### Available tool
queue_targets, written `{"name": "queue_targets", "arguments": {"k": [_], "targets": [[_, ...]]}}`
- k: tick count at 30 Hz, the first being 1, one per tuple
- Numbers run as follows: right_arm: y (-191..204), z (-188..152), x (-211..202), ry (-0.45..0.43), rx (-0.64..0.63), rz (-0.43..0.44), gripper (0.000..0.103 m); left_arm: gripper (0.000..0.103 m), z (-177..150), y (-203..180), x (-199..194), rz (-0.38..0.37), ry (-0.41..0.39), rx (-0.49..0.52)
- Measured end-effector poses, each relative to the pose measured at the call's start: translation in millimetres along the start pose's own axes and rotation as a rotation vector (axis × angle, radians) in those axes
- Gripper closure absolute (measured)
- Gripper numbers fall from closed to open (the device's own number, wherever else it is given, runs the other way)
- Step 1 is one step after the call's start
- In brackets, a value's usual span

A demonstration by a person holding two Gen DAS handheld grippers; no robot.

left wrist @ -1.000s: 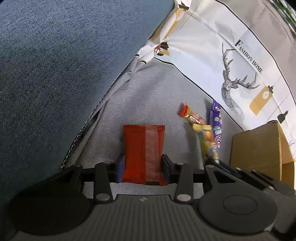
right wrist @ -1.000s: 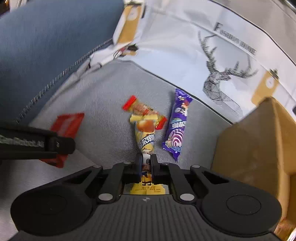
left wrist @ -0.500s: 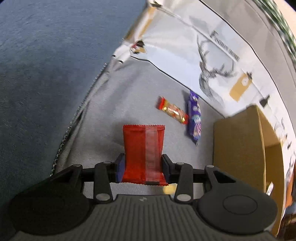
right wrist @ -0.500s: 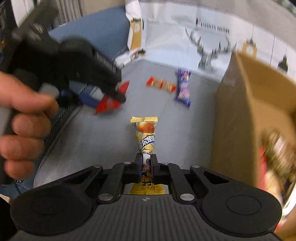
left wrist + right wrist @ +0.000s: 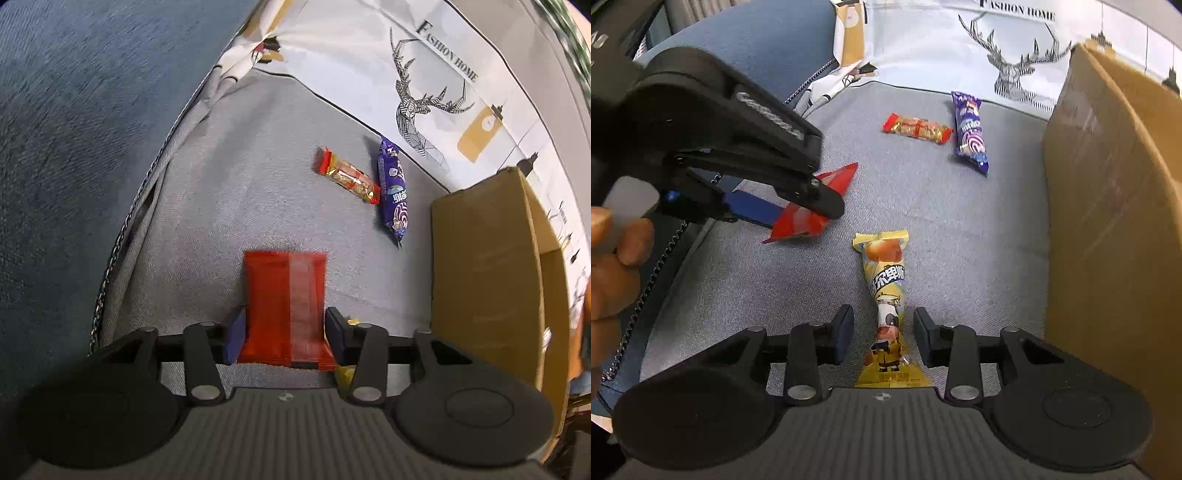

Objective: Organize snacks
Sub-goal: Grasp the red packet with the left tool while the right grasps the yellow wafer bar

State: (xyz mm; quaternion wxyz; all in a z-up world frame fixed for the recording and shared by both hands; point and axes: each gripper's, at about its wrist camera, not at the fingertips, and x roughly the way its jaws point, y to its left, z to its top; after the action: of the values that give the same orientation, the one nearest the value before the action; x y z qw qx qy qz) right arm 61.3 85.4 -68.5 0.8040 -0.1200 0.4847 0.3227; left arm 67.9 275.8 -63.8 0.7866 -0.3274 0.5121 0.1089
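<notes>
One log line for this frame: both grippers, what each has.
left gripper: opening, red packet between jaws | right gripper: opening, yellow snack between, pads clear | cardboard box: beside

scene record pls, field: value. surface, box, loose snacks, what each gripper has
surface: grey fabric cushion
box: cardboard box, right of the snacks
loose snacks: red-ended gold bar and purple packet, side by side
left gripper: jaws opening, red packet between the pads, contact unclear
right gripper: jaws opening, pads clear of the yellow packet between them
hand: holds the left gripper
</notes>
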Motion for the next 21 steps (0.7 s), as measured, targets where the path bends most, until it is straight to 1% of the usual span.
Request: {"name": "queue_targets", "arguments": {"k": [2, 8, 11, 13, 14, 15, 18, 21], "targets": [[-3.7, 2.5, 2.0, 0.005, 0.011, 0.009, 0.066, 0.051, 1.0, 0.1, -1.8, -0.013, -0.006, -0.004], [-7.0, 6.3, 0.1, -0.006, 0.006, 0.031, 0.065, 0.048, -2.9, -9.0, 4.2, 0.039, -0.003, 0.032], [-9.9, 5.2, 1.9, -0.001, 0.010, 0.030, 0.065, 0.046, -4.2, -16.9, 8.5, 0.085, -0.011, 0.071], [-10.5, 3.1, 3.3, 0.009, 0.016, 0.031, 0.065, 0.041, -5.1, -23.1, 13.2, 0.112, -0.010, 0.104], [-10.1, 2.6, 3.8, 0.007, 0.016, 0.030, 0.065, 0.036, -5.6, -25.9, 15.2, 0.114, -0.010, 0.119], [-8.9, 2.9, 4.6, 0.005, 0.012, 0.029, 0.065, 0.035, -6.7, -29.1, 17.1, 0.119, -0.011, 0.134], [-7.2, 2.6, 5.4, 0.001, 0.006, 0.033, 0.065, 0.035, -9.1, -37.2, 21.5, 0.158, -0.021, 0.184], [-8.3, 2.0, 5.8, -0.002, 0.006, 0.032, 0.066, 0.037, -10.5, -40.1, 22.9, 0.184, -0.026, 0.209]]}}
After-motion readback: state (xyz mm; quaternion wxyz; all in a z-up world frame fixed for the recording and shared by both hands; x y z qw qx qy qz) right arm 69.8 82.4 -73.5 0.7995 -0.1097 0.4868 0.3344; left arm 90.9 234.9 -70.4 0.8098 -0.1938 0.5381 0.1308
